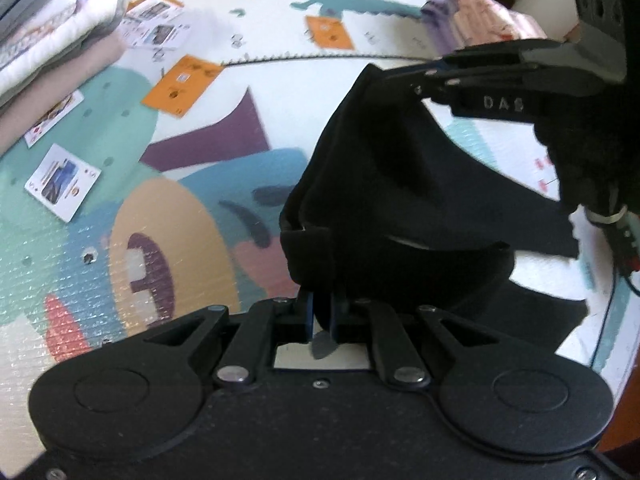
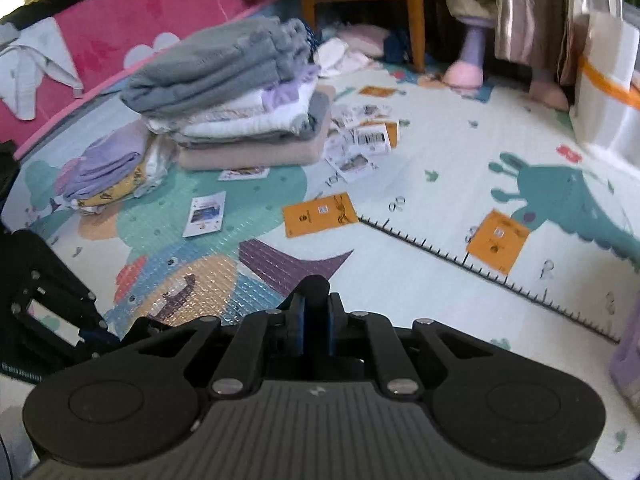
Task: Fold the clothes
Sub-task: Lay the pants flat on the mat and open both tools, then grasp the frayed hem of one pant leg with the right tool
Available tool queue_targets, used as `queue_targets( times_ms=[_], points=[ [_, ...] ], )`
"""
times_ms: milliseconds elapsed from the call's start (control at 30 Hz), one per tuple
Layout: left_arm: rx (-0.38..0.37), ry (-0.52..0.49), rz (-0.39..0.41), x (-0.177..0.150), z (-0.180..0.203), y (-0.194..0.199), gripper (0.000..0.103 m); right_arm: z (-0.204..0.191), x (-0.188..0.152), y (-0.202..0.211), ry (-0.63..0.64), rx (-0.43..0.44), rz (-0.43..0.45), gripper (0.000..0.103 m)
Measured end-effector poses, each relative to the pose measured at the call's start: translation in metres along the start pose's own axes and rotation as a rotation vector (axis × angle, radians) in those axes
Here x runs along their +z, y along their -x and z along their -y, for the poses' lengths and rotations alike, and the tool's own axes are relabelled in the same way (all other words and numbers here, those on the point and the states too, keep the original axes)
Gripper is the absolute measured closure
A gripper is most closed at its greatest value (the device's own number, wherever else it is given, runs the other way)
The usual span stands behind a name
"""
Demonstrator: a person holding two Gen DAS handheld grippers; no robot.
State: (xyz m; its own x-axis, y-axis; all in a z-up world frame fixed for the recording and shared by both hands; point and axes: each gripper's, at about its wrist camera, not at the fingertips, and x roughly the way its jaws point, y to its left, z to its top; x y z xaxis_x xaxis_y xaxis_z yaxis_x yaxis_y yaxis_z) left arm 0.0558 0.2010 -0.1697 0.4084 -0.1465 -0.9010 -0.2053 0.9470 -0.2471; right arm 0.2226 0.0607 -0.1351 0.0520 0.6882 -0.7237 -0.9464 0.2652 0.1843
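A black garment [image 1: 400,208] hangs above the play mat, stretched between both grippers. My left gripper [image 1: 322,312] is shut on its lower edge. My right gripper shows in the left wrist view [image 1: 400,76] at the upper right, shut on the garment's top corner. In the right wrist view my right gripper [image 2: 316,304] is shut on a small fold of the black garment [image 2: 316,284] that sticks up between the fingers. The left gripper's body [image 2: 40,300] shows at the left edge there.
A colourful play mat [image 2: 420,208] carries scattered orange and white cards [image 2: 320,214]. A tall stack of folded clothes [image 2: 236,92] and a smaller pile [image 2: 108,168] stand at the left. Folded pink and purple items [image 1: 472,12] lie far right. A wooden chair [image 2: 412,8] stands behind.
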Motion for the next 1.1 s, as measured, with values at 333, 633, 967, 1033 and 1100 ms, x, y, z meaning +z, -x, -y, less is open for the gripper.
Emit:
queue_targets(
  times_ms=[333, 633, 967, 1033, 1100],
  points=[
    [0.005, 0.011, -0.052, 0.001, -0.009, -0.008, 0.090, 0.027, -0.006, 0.031, -0.165, 0.008, 0.055, 0.074],
    [0.041, 0.065, 0.000, 0.008, -0.029, 0.011, 0.058, 0.052, -0.077, 0.135, -0.375, 0.037, 0.058, 0.060],
    [0.051, -0.044, 0.043, -0.010, -0.043, 0.036, 0.055, 0.070, -0.249, 0.228, -0.693, -0.060, 0.046, 0.049],
    [0.064, -0.053, 0.056, -0.018, -0.046, 0.033, 0.055, 0.066, -0.275, 0.235, -0.707, -0.059, 0.052, 0.049],
    [0.073, -0.040, 0.075, -0.023, -0.051, 0.029, 0.054, 0.061, -0.297, 0.236, -0.710, -0.049, 0.054, 0.047]
  ],
)
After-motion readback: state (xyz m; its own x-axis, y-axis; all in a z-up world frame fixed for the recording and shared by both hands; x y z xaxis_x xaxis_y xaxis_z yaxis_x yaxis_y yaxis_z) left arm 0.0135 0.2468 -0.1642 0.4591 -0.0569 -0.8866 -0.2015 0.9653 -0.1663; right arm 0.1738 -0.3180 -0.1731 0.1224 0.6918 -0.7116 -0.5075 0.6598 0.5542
